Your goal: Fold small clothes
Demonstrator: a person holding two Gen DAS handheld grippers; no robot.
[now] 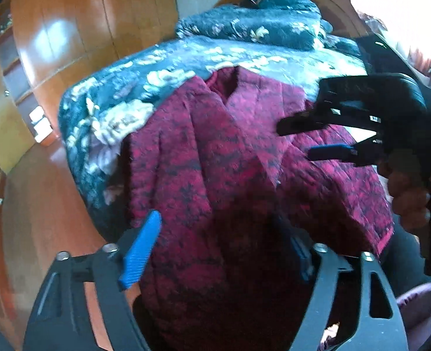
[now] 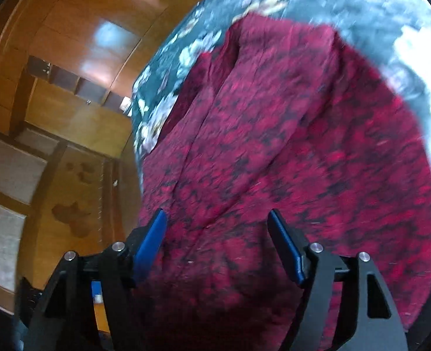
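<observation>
Both grippers' fingers over red garment

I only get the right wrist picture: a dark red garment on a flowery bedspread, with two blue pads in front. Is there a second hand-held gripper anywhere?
Observer: Yes. The left hand-held gripper is over the near part of the red garment, jaws open.
Operator: What does mine look like from outside?
Observer: In the left wrist view, the right hand-held gripper is above the garment at the picture's right, jaws apart, with a person's hand around its handle.
Operator: And beyond the garment?
Observer: A folded quilt in the same floral print is piled at the far end of the bedspread.
</observation>
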